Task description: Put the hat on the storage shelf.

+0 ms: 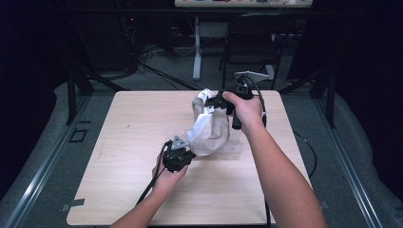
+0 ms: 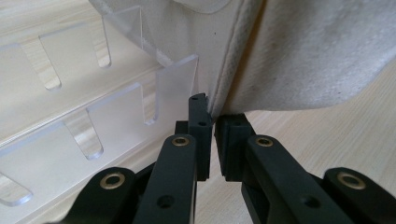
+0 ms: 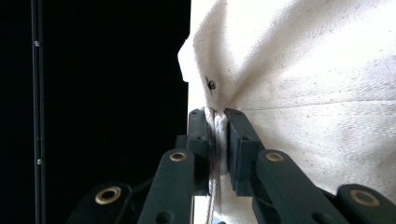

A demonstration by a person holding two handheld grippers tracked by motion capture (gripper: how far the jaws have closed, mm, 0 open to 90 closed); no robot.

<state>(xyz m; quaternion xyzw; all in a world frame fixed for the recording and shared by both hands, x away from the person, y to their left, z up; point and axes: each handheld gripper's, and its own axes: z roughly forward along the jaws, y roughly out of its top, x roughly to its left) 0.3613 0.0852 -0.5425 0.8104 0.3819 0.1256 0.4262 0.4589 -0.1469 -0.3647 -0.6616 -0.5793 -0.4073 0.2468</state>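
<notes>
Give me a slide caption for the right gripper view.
Right tool clamped shut on a bunched seam of the cream canvas bag, dark background at left.

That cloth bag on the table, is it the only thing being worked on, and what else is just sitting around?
In use:
- cloth bag
- left gripper, shut on the bag's lower edge
- right gripper, shut on the bag's upper edge
- clear slotted rack, beside and under the bag

Just around:
- table
- black chair behind it
- floor cables
</notes>
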